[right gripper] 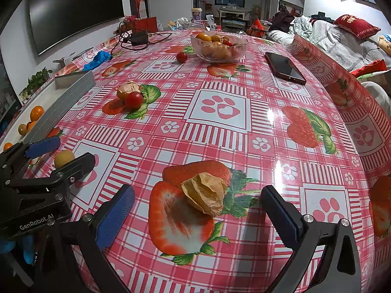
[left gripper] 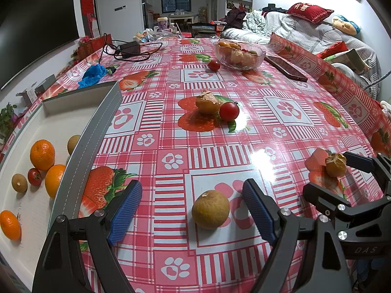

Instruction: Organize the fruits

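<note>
A round brown longan (left gripper: 210, 209) lies on the strawberry-print tablecloth between the blue pads of my left gripper (left gripper: 193, 188), which is open and does not touch it. A papery-husked physalis (right gripper: 205, 193) lies between the fingers of my right gripper (right gripper: 198, 190), also open, with gaps on both sides. Each gripper shows in the other's view: the right gripper (left gripper: 342, 178) around the physalis (left gripper: 336, 164), the left gripper (right gripper: 61, 155) around the longan (right gripper: 64, 158). A grey-rimmed white tray (left gripper: 97, 127) at the left holds oranges (left gripper: 42, 154), a cherry tomato and longans.
Mid-table lie another physalis (left gripper: 207, 105) and a cherry tomato (left gripper: 229, 111) side by side. A glass bowl (left gripper: 239, 53) of fruit stands at the back, a tomato (left gripper: 214, 65) beside it. A phone (left gripper: 286, 68), a charger with cables (left gripper: 127, 48) and a blue glove (left gripper: 94, 73) also lie there.
</note>
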Action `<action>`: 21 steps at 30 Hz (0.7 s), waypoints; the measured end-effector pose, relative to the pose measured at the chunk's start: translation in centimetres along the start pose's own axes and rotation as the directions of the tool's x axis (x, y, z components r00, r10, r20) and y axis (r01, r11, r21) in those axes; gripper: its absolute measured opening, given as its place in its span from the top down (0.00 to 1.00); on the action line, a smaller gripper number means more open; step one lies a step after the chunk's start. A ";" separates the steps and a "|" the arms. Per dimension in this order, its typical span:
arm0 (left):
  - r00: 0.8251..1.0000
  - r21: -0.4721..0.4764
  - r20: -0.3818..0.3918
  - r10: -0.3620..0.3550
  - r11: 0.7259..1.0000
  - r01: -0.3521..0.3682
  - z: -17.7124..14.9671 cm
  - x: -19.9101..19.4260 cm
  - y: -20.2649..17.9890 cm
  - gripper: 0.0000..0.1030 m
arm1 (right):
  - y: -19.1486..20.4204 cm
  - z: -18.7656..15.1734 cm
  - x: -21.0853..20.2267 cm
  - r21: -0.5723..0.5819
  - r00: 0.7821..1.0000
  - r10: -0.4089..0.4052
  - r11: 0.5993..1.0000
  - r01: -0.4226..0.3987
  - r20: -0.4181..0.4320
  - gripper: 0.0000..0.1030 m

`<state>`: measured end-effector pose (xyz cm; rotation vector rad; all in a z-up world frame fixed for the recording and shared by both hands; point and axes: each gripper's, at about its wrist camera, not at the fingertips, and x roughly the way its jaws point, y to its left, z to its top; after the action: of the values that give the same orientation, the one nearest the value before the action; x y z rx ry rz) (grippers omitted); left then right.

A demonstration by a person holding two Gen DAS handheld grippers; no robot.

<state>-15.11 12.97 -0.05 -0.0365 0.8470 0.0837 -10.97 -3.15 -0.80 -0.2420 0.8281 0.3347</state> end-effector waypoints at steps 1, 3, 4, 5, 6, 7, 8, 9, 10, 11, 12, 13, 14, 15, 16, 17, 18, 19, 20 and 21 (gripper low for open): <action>1.000 0.000 -0.001 0.000 1.000 0.000 0.0 0.0 0.0 0.16 | 0.0 0.0 0.0 0.000 1.000 0.000 1.000 0.000 0.000 0.00; 1.000 -0.004 -0.007 0.002 1.000 -0.002 0.0 0.0 0.1 0.15 | 0.0 0.0 0.0 -0.001 1.000 -0.001 1.000 0.001 0.000 0.00; 1.000 -0.006 -0.010 0.005 1.000 -0.005 0.0 0.0 0.1 0.15 | 0.1 0.0 0.0 -0.002 1.000 -0.002 1.000 0.002 -0.001 0.00; 1.000 -0.008 -0.015 0.009 1.000 -0.009 0.1 0.0 0.1 0.15 | 0.1 0.0 0.0 -0.002 1.000 -0.002 1.000 0.002 -0.001 0.00; 1.000 -0.010 -0.020 0.011 1.000 -0.012 0.1 0.0 0.1 0.15 | 0.1 0.0 0.0 -0.004 1.000 -0.003 1.000 0.003 -0.003 0.00; 0.999 -0.015 -0.031 0.012 1.000 -0.013 0.1 -0.1 0.1 0.15 | 0.2 0.0 0.0 -0.006 1.000 -0.003 1.000 0.003 -0.005 0.00; 0.999 -0.019 -0.042 0.012 1.000 -0.013 0.2 -0.1 0.0 0.15 | 0.2 0.0 0.0 -0.008 1.000 -0.004 1.000 0.004 -0.007 0.00; 0.998 -0.017 -0.058 0.012 1.000 -0.013 0.2 -0.1 -0.1 0.15 | 0.2 0.1 0.0 -0.010 1.000 -0.003 1.000 0.003 -0.012 0.00; 0.997 -0.014 -0.071 0.011 1.000 -0.012 0.3 -0.2 -0.2 0.16 | 0.2 0.1 0.1 -0.011 1.000 -0.001 1.000 0.001 -0.020 0.00; 0.996 -0.018 -0.084 0.009 1.000 -0.011 0.4 -0.2 -0.3 0.17 | 0.2 0.2 0.1 -0.011 1.000 0.000 1.000 0.000 -0.028 0.00; 0.995 -0.026 -0.098 0.002 1.000 -0.004 0.4 -0.3 -0.2 0.19 | 0.1 0.4 0.1 -0.005 0.999 0.004 1.000 -0.005 -0.045 0.00; 0.994 -0.029 -0.106 -0.001 1.000 -0.003 0.5 -0.3 -0.3 0.22 | 0.0 0.5 0.2 0.000 0.999 0.008 1.000 -0.008 -0.052 0.00; 0.994 -0.028 -0.110 -0.003 1.000 0.000 0.5 -0.4 -0.4 0.30 | -0.1 0.5 0.1 0.009 0.998 0.012 1.000 -0.012 -0.055 0.02; 0.994 -0.022 -0.112 -0.010 1.000 0.008 0.6 -0.5 -0.5 0.36 | -0.2 0.5 -0.2 0.015 0.999 0.016 1.000 -0.016 -0.051 0.11; 0.993 -0.012 -0.114 -0.019 1.000 0.018 0.7 -0.7 -0.8 0.50 | -0.2 0.6 -0.3 0.012 0.999 0.014 1.000 -0.013 -0.047 0.18; 0.993 0.001 -0.117 -0.029 1.000 0.029 0.7 -0.8 -1.0 0.62 | -0.1 0.7 -0.6 0.005 0.999 0.016 1.000 -0.016 -0.041 0.33; 0.992 0.009 -0.121 -0.037 0.999 0.039 0.7 -0.8 -1.3 0.67 | -0.1 0.8 -0.8 0.005 0.999 0.027 1.000 -0.026 -0.040 0.47; 0.991 0.016 -0.124 -0.045 0.999 0.047 0.7 -0.9 -1.5 0.72 | -0.1 0.8 -0.8 0.004 0.999 0.033 0.999 -0.033 -0.042 0.53; 0.990 0.016 -0.128 -0.054 0.998 0.056 0.7 -1.0 -1.6 0.72 | -0.1 0.9 -0.9 0.004 0.998 0.038 0.999 -0.038 -0.044 0.63; 0.989 0.011 -0.131 -0.063 0.998 0.065 0.6 -1.0 -1.5 0.72 | -0.3 0.9 -1.0 0.009 0.998 0.050 0.999 -0.049 -0.046 0.69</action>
<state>-15.19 11.41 1.14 -0.0550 0.9764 0.0149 -10.83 -3.26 0.56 -0.2226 0.8817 0.3732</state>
